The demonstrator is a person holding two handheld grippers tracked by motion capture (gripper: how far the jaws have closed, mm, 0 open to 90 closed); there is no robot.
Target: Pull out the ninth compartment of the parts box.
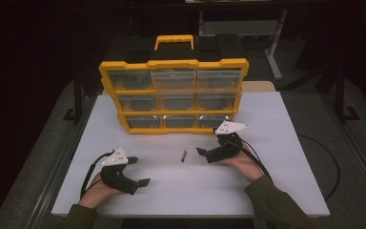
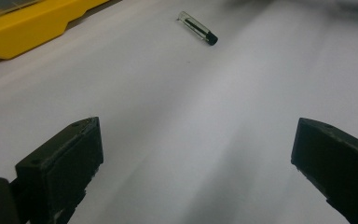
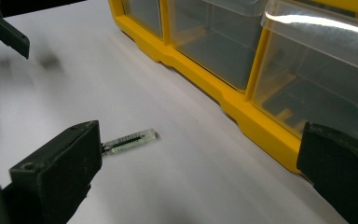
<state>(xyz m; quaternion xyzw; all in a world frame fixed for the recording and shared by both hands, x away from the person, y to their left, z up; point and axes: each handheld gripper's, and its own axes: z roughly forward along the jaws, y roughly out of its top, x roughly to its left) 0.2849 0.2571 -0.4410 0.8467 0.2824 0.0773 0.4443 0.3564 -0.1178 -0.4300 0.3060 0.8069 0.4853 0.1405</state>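
Now | left gripper: jaws apart; right gripper: jaws apart | vial between them on table

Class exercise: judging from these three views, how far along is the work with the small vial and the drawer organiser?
Done: nothing that shows; every drawer of the yellow organiser looks shut. In hand: the right gripper sits open beside the small clear vial, which lies flat on the white table, ungripped. The left gripper rests open, apart from it. Left: probably grasping the vial, opening a drawer and stowing it.
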